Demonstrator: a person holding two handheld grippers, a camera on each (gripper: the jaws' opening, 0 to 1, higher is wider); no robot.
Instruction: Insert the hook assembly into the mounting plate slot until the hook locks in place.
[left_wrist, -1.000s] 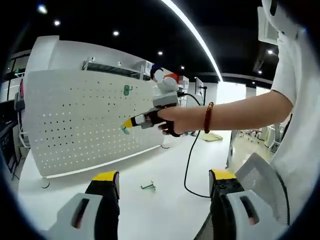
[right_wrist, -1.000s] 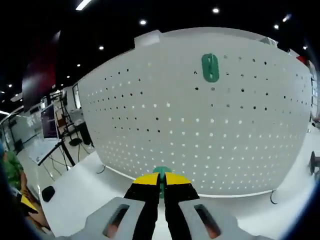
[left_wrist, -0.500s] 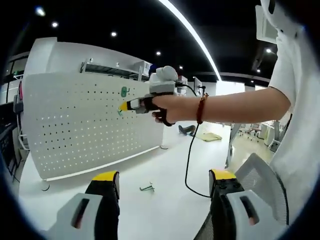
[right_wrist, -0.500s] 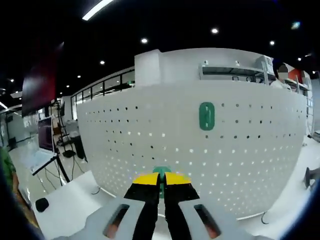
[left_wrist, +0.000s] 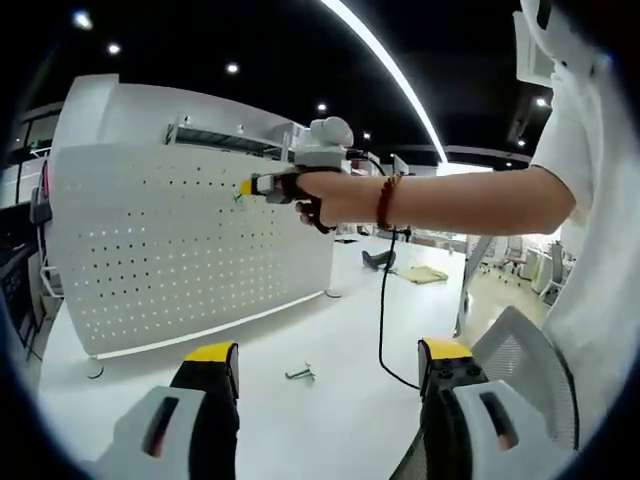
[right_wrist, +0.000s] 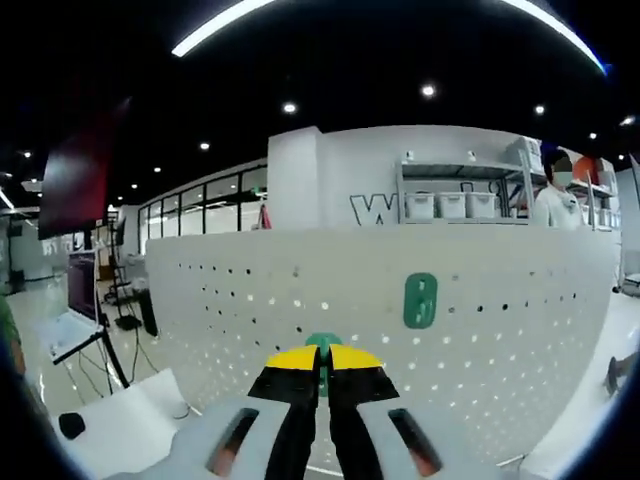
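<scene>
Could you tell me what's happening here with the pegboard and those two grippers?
A person is fitting a green hook onto a white pegboard. The right gripper is shut on the hook and held up near the board's top edge, beside a green mounting plate already fixed there; the hook is not in the plate yet. The left gripper hangs back, open and empty, over the white table, where a small metal hook lies loose.

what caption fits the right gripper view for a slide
Right tool shut on a green hook, raised before the white pegboard, left of its green plate.
</scene>
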